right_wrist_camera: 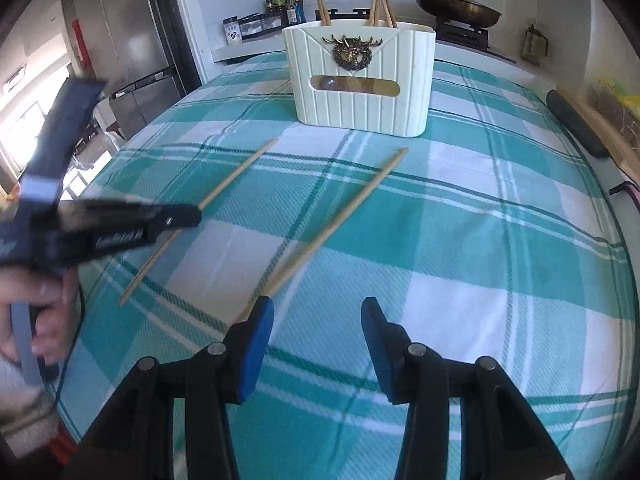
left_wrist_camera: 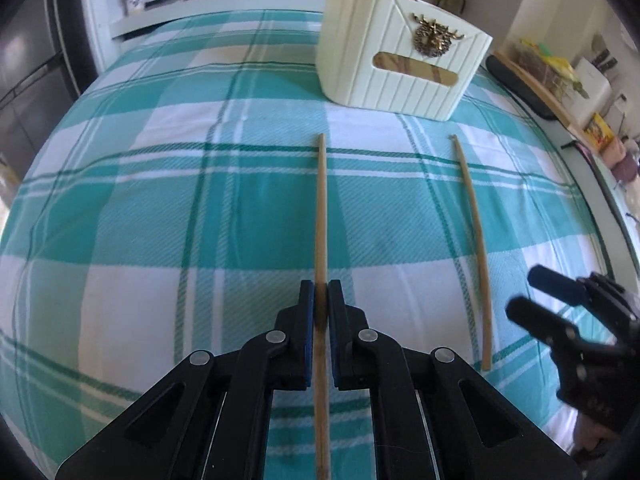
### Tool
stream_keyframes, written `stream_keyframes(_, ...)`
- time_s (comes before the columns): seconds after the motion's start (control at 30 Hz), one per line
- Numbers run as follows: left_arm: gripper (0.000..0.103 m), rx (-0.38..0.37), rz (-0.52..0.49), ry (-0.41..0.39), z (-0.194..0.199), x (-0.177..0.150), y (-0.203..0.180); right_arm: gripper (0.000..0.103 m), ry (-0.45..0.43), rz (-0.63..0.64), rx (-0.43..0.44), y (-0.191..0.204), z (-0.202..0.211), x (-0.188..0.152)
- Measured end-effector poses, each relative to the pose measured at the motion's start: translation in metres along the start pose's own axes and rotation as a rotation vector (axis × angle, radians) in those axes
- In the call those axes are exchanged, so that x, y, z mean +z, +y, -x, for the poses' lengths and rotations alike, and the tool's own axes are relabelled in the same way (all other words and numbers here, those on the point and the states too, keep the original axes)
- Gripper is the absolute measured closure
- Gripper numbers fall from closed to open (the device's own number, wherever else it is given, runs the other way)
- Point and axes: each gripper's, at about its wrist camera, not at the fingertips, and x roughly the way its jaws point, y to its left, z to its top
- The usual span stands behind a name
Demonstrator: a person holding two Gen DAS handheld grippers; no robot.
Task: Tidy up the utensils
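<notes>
Wooden chopstick (left_wrist_camera: 321,208) lay lengthwise between the fingers of the left gripper (left_wrist_camera: 319,300), long axis running near-to-far toward the cream utensil holder (left_wrist_camera: 400,64) at the far side of the table; left fingers were clenched on it, pads pressing both sides of the shaft, near end passing back under the gripper body and out the bottom of the left wrist view; second chopstick (left_wrist_camera: 474,248) lay on the checked teal-and-white cloth (left_wrist_camera: 160,220), just to the right and roughly parallel, untouched; right gripper (right_wrist_camera: 317,320) sat at that stick's near end with fingers released, nothing between them; in the right wrist view the second stick (right_wrist_camera: 340,216) ran diagonally up-right from beside the left-hand fingertip, so it lay left of the gap rather than inside it; judged next need: right gripper shifts left to straddle the shaft; left hand was the one already loaded, right hand nearer to the loose stick; holder stood upright, far and ahead of both grippers, with several chopsticks (right_wrist_camera: 380,10) already poking out of its top; whether the gripped stick had cleared the cloth could not be told; left gripper (right_wrist_camera: 120,228) and the hand (right_wrist_camera: 36,312) holding it were motion-blurred in the right view; right gripper (left_wrist_camera: 552,308) blurred at the edge of the left view; holder's inner compartments hidden; objects behind its front window unclear.
</notes>
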Motion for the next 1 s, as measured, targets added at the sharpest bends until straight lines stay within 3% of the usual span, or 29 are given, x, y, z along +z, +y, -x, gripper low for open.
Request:
stream_keyframes(0.17, 0.097, 0.024, 0.018, -0.024, 0.005, -0.023, 0.000, 0.056, 0.008, -0.110, -0.005, 0.011, -0.029, 0.021)
stream_keyframes(0.3, 0.097, 0.033, 0.005, -0.038, 0.005, -0.026, -0.004, 0.057, 0.028, -0.017, -0.076, 0.029, -0.043, 0.023)
stream_keyframes(0.37, 0.097, 0.033, -0.004, -0.040, 0.006, -0.027, -0.005, 0.075, 0.024, 0.019, -0.126, 0.030, -0.042, 0.020)
stream_keyframes(0.43, 0.097, 0.026, -0.004, -0.043, 0.006, -0.027, -0.003, 0.088, 0.024, -0.003, -0.129, 0.020, -0.037, 0.018)
stream_keyframes(0.53, 0.097, 0.017, -0.006, -0.048, 0.008, -0.030, -0.001, 0.093, 0.026, -0.041, -0.149, 0.002, -0.029, 0.012)
stream_keyframes(0.83, 0.095, 0.022, -0.035, -0.068, 0.019, -0.048, 0.004, 0.096, 0.040, -0.140, -0.240, -0.050, 0.019, -0.046)
stream_keyframes(0.9, 0.085, 0.010, -0.048, -0.073, 0.023, -0.053, 0.003, 0.096, 0.054, -0.162, -0.256, -0.057, 0.031, -0.059)
stream_keyframes(0.93, 0.069, 0.000, -0.052, -0.076, 0.025, -0.056, 0.004, 0.096, 0.056, -0.164, -0.267, -0.059, 0.037, -0.064)
stream_keyframes(0.97, 0.046, -0.003, -0.054, -0.081, 0.027, -0.057, 0.003, 0.095, 0.050, -0.162, -0.272, -0.060, 0.042, -0.068)
stream_keyframes(1.0, 0.036, 0.004, -0.054, -0.089, 0.028, -0.058, 0.003, 0.095, 0.037, -0.159, -0.275, -0.061, 0.047, -0.071)
